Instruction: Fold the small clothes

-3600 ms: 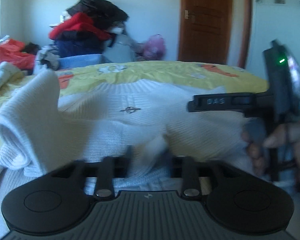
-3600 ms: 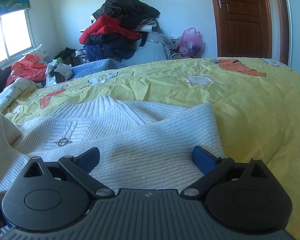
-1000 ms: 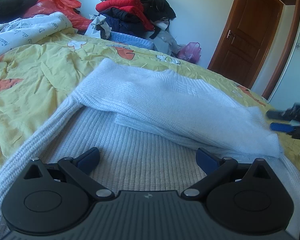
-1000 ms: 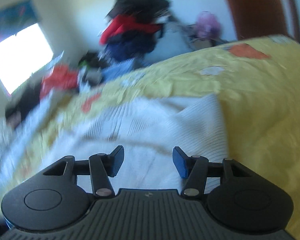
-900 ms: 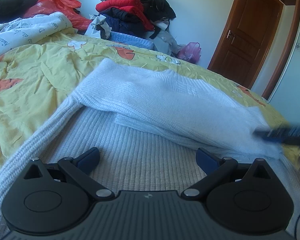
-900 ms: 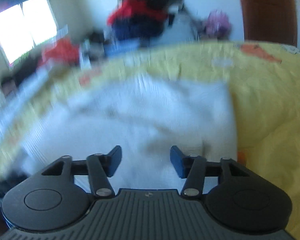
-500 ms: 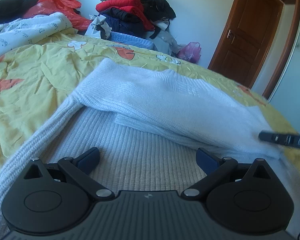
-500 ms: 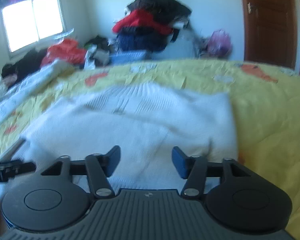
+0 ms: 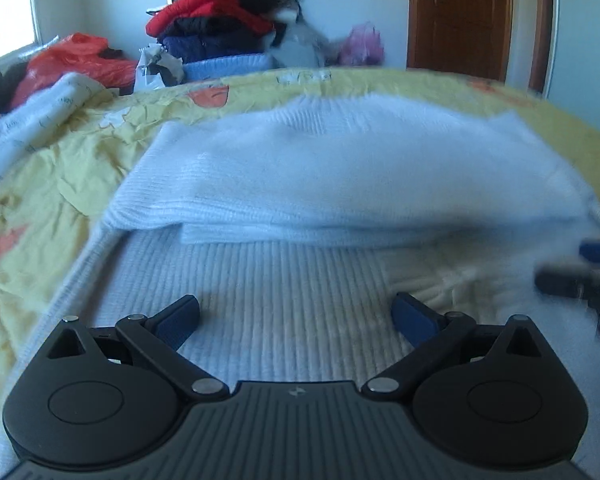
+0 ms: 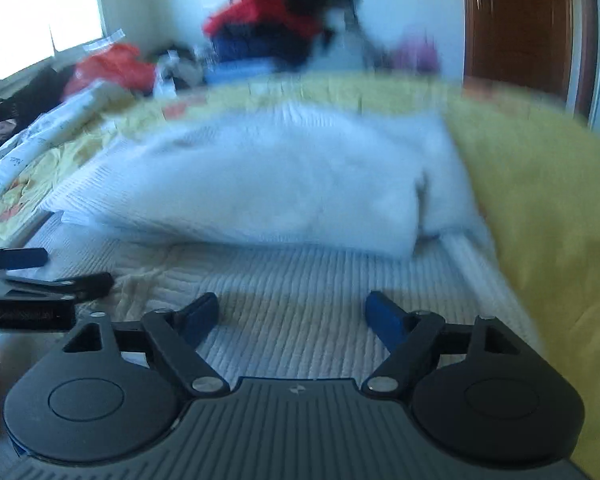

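A bedroom with pale walls holds a bed covered by a wrinkled yellow quilt with orange and white prints [image 9: 100, 148], on which a white ribbed knit sweater [image 9: 300, 280] lies spread out.

Nearest in the left wrist view, the left gripper [image 9: 296, 316] hovers low over the sweater's ribbed lower part with its blue-tipped jaws spread wide and nothing between them but the knit below. At the right edge of that view the tip of the other tool appears, dark and blurred.

In the right wrist view, the right gripper [image 10: 292, 314] hangs over the same lower part of the sweater, nearer its right edge, with yellow quilt just beside it. Its jaws are opening, and nothing is gripped between them. The left gripper shows at the left edge of this view.

Just beyond both grippers, the sweater's folded-over sleeves [image 9: 340, 184] form a thick white band across the body of the garment.

Farther back stand a heap of red, dark and blue clothes [image 9: 220, 28], a crumpled red plastic bag [image 9: 76, 60], a pink bag [image 9: 362, 46], a bright window [image 10: 40, 20] and a brown wooden door [image 9: 458, 16].
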Demonstrator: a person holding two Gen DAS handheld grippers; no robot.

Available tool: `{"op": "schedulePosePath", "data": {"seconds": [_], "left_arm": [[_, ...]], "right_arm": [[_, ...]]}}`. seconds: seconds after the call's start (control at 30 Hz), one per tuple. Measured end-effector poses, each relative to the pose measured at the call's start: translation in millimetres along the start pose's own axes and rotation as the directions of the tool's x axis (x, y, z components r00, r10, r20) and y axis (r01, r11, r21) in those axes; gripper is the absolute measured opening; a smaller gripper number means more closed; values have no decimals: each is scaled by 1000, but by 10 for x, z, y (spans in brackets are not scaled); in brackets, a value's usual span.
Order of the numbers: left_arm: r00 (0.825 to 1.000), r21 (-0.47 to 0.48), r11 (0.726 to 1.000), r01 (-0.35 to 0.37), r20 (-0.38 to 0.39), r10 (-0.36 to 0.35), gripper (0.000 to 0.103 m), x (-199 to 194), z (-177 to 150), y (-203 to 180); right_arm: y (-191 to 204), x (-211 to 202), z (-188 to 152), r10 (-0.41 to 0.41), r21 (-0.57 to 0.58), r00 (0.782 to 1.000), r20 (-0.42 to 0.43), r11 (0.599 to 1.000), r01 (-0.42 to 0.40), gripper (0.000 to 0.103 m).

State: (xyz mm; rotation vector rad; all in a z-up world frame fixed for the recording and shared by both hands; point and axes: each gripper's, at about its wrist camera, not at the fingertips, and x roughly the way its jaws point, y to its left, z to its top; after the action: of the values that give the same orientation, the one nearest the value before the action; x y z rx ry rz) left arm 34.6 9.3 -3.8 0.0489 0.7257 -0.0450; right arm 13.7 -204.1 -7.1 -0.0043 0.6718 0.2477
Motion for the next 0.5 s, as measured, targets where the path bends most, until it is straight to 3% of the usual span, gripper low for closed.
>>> {"op": "schedulePosePath", "data": {"seconds": [0.17, 0.5], "left_arm": [[1000, -7, 1000, 21, 6, -21, 103, -8, -32, 34], [1000, -9, 1000, 6, 1, -6, 103, -49, -56, 29]], "right_arm": [[150, -121, -125, -57, -39, 998, -16, 998, 56, 98], [227, -330, -393, -85, -59, 996, -4, 995, 85, 101]]}}
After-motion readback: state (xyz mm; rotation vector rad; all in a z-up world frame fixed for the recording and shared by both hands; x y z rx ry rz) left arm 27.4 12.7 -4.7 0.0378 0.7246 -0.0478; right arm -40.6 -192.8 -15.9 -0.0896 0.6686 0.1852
